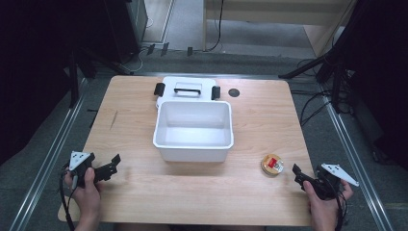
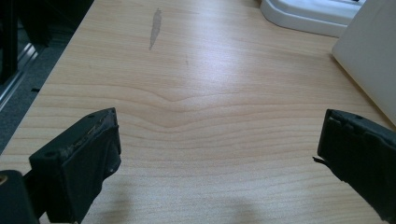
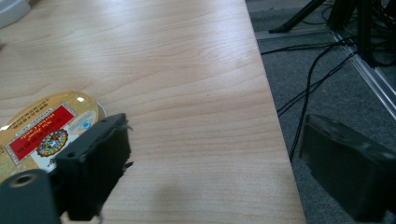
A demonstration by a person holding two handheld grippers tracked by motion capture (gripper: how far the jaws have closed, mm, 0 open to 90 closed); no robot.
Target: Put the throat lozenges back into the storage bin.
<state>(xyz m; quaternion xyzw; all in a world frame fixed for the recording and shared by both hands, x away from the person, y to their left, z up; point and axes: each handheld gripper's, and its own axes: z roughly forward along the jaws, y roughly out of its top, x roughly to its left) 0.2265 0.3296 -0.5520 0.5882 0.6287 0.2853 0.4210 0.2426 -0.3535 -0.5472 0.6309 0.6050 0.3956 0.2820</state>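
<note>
Round gold tin with a red label [image 1: 272, 164] is lying flat on the light wooden desk [image 1: 144, 192], at about 4 o'clock from the white rectangular plastic tub [image 1: 193, 130]. Being round, it is offering no long axis. The right hand-held gripper [image 1: 299, 175] is sitting just beside it, the tin lying at about 10 o'clock from its parted, empty jaws. The left hand-held gripper [image 1: 111, 163] is resting well apart at the desk's near left, jaws also spread wide, holding nothing.

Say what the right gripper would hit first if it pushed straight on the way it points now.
Likely nothing: the right gripper, jaws open, points along bare table near the right edge. The round tin sits just left of that line; it might clip the left jaw.
</note>
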